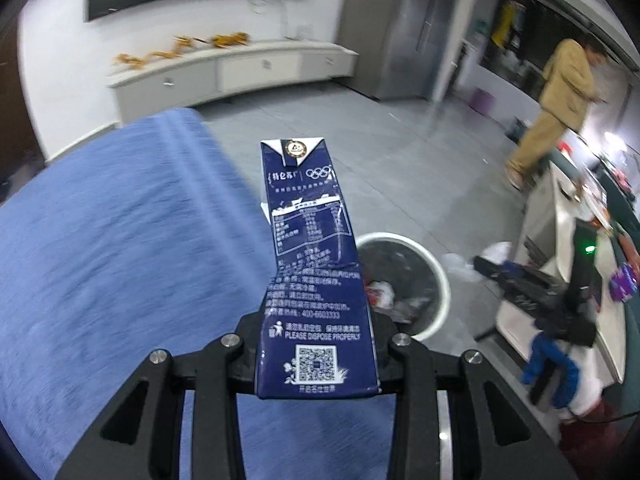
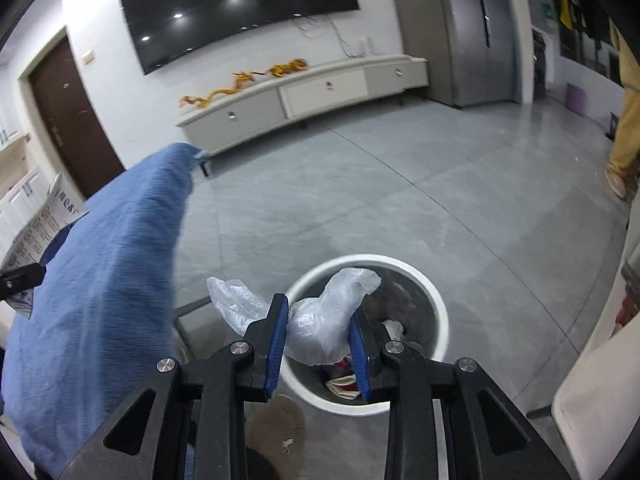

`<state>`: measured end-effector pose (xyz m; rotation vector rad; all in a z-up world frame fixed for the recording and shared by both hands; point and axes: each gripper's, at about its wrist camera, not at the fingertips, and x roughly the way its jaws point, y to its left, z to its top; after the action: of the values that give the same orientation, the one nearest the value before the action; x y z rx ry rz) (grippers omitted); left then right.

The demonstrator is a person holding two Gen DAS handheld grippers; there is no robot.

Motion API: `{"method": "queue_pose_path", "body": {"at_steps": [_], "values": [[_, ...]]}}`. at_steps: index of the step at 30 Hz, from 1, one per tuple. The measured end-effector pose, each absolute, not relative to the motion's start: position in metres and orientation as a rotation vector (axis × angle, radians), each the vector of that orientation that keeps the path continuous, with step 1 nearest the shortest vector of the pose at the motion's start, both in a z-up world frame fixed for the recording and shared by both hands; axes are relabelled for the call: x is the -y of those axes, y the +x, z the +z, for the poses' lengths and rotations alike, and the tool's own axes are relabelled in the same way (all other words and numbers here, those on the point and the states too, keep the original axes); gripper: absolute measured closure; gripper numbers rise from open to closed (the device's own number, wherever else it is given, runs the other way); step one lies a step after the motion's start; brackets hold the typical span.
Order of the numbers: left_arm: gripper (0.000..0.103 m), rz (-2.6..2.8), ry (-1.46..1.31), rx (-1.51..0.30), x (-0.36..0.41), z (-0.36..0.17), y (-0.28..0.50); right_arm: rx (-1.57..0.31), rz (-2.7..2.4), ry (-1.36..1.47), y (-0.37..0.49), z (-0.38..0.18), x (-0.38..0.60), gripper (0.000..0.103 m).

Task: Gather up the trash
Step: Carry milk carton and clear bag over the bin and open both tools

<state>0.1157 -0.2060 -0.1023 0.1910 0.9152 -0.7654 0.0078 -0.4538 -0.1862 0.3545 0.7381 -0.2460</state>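
Both hands carry trash to the white bin [image 2: 438,304] on the floor — the left gripper [image 1: 316,344] pinches a blue carton [image 1: 312,240], the right gripper [image 2: 318,344] pinches a plastic bag [image 2: 320,320] with the bin at one o'clock — next, I think, open up and drop.

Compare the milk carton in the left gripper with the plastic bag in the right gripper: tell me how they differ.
The milk carton is dark blue, printed with white text and a QR code; the plastic bag is clear and unprinted. The carton is a stiff, flattened box sticking straight out; the bag is crumpled and limp. Both are clamped between gripper fingers near the white trash bin, which already holds rubbish.
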Motion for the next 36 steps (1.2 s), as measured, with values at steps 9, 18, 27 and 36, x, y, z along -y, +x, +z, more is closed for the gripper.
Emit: {"method": "queue_pose_path", "body": {"at_steps": [9, 18, 27, 36], "values": [[0.069, -0.887, 0.327, -1.008, 0.328, -0.144, 0.128, -0.798, -0.310, 0.380, 0.014, -0.220, 0.490, 0.075], [0.069, -0.926, 0.288, -1.133, 0.394, -0.193, 0.154, -0.883, -0.327, 0.362, 0.046, -0.252, 0.508, 0.073], [0.054, -0.966, 0.203, -1.190, 0.405, -0.203, 0.168, -0.955, -0.378, 0.338, 0.057, -0.275, 0.517, 0.044], [0.054, -0.936, 0.219, -1.109, 0.380, -0.182, 0.161, -0.938, -0.397, 0.334, 0.045, -0.259, 0.508, 0.043]]}}
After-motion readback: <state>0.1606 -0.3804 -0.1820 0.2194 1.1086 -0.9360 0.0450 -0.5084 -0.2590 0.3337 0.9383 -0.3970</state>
